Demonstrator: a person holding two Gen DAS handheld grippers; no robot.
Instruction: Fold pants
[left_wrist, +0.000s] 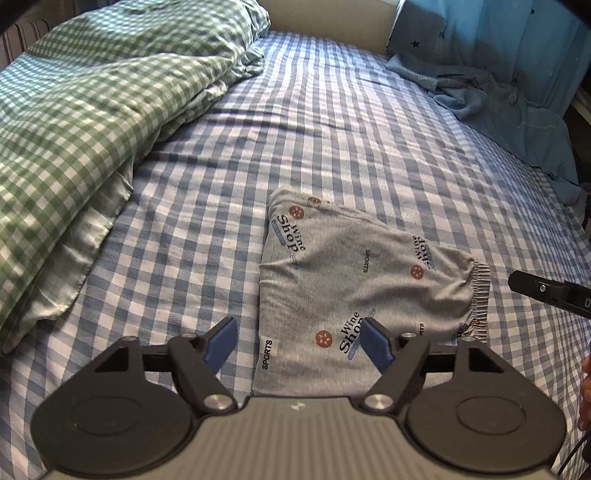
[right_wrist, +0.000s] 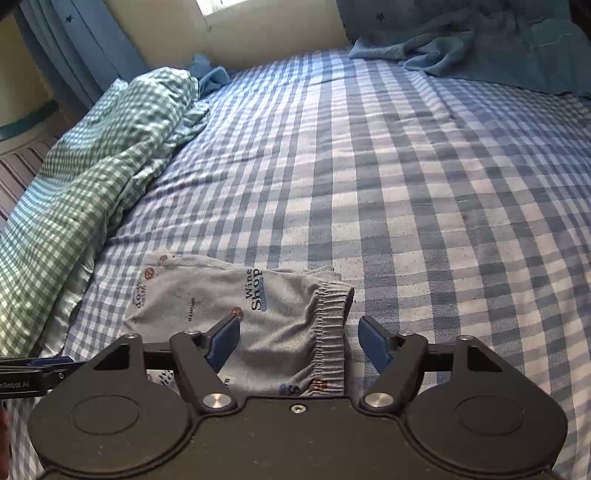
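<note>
Both pairs of blue-padded fingers stand spread wide and hold nothing, the left gripper (left_wrist: 299, 345) and right gripper (right_wrist: 299, 345) poised over the grey printed pants (left_wrist: 354, 291), which lie folded into a compact bundle on the blue checked sheet (left_wrist: 369, 147). Their gathered waistband (right_wrist: 330, 332) lies farthest from the green gingham duvet (left_wrist: 85, 122). Only the right wrist view shows what seems a window (right_wrist: 266, 7) beyond the duvet.

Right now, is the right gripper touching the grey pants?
Cannot tell. In the right wrist view the right gripper stands open over the grey pants waistband, pads unclamped, but no gap shows plainly.
</note>
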